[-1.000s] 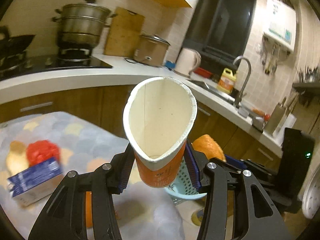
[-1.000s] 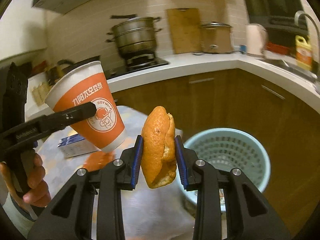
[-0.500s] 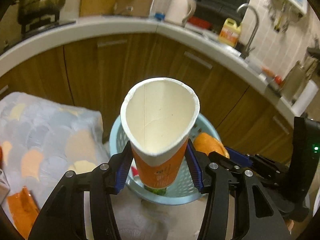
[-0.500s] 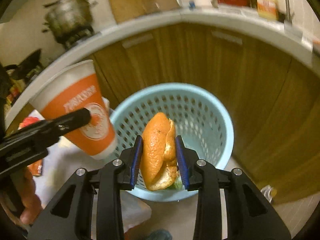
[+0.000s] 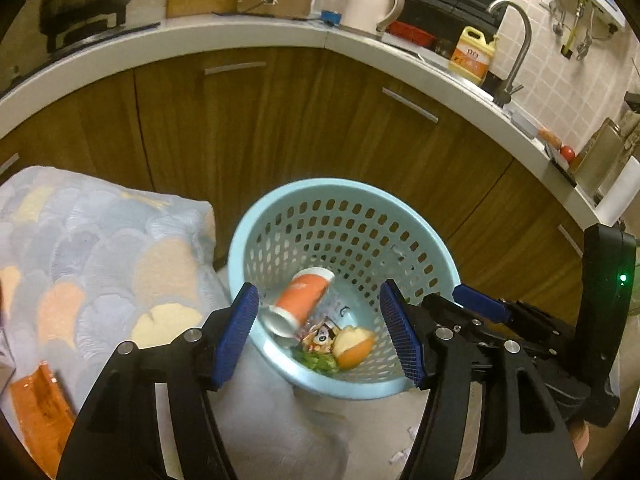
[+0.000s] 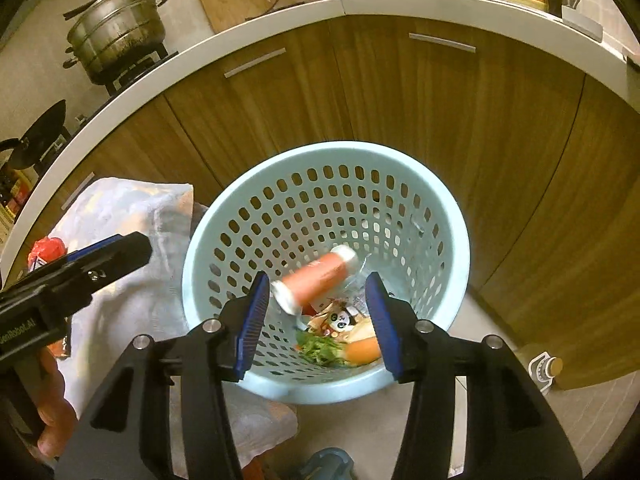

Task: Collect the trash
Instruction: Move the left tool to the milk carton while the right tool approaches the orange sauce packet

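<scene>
While both jaws stand wide apart and hold nothing, the left hand-held gripper (image 5: pixel 320 328) and right hand-held gripper (image 6: pixel 316 316) hang above the blue basket (image 6: pixel 448 216). Inside it the orange cup (image 6: pixel 320 276) lies on its side beside the orange peel (image 5: pixel 354 346), wrappers and greens.

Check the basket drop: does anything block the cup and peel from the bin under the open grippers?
Nothing visible does: the cup and orange peel already lie inside the blue basket, below the open left gripper and right gripper.
</scene>
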Demonstrator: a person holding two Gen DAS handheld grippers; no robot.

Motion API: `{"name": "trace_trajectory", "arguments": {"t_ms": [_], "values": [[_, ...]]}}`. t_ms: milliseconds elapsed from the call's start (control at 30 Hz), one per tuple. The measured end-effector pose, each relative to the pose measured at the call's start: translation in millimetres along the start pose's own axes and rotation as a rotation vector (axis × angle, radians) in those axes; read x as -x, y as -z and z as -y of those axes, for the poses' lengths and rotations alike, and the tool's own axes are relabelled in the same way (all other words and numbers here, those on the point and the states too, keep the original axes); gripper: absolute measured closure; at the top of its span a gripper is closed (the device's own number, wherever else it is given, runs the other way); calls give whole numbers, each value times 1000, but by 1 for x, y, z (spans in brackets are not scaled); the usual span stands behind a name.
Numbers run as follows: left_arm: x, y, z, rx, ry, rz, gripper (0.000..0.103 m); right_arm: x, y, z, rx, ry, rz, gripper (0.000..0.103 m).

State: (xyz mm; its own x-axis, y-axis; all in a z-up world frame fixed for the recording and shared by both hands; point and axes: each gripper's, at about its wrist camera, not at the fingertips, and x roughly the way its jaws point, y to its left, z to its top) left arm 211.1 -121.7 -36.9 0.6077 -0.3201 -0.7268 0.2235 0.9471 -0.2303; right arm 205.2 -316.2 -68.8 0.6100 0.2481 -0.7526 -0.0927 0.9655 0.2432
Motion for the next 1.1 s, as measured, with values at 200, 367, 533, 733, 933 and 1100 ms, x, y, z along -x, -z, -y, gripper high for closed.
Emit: {"name": "trace_trajectory", "arguments": {"t_ms": [200, 367, 533, 733, 933, 1100], "values": [[31, 8, -7, 16, -17, 55, 41, 14, -2, -21, 38, -39, 23, 56], [69, 17, -27, 51, -46, 123, 41, 28, 0, -60, 100, -102, 44, 57], [111, 29, -52, 89, -90, 195, 39, 42, 8, -112, 191, -163, 71, 57], [171, 53, -98, 149, -196, 292, 34, 39, 30, -178, 284, -232, 64, 57], [225, 82, -162, 245, -315, 344, 31, 25, 50, -234, 367, -261, 59, 57], [245, 106, -210, 349, -354, 334, 31, 14, 60, -262, 397, -263, 57, 67]]}}
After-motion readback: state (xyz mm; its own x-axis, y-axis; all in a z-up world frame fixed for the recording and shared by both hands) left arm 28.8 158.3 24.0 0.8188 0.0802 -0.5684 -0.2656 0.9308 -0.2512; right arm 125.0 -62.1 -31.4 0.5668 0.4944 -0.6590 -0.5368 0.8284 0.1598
